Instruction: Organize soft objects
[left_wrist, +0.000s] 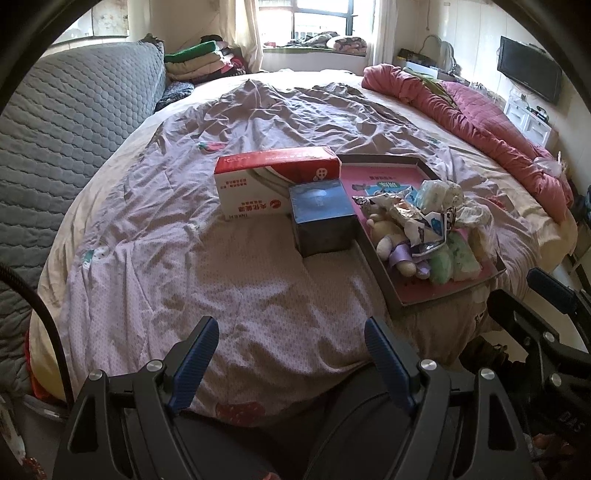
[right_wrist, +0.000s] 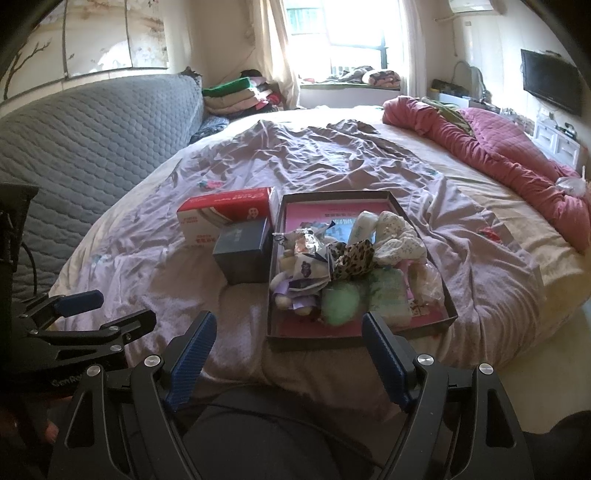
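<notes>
**Soft things heaped in the tray, both grippers hanging back**

On the bed (left_wrist: 258, 280) a shallow cardboard tray (right_wrist: 274, 317) holds a heap of soft things (right_wrist: 343, 269): a small plush toy (right_wrist: 291, 295), a leopard-print cloth (right_wrist: 351, 258), pale green pieces (right_wrist: 340, 302), and crumpled wrappers among them. Whether they were gathered there or wait to be sorted out, I cannot tell.

A red-and-white box (left_wrist: 273, 177) and a dark box (left_wrist: 321, 221) stand just left of the tray, touching each other.

The right hand-held gripper (right_wrist: 290, 358) is spread wide with nothing in it; the tray lies straight ahead, its long side running away from it. The left hand-held gripper (left_wrist: 293, 363), equally wide and empty, faces bare sheet, with the tray ahead to its right. The right is nearer.
</notes>
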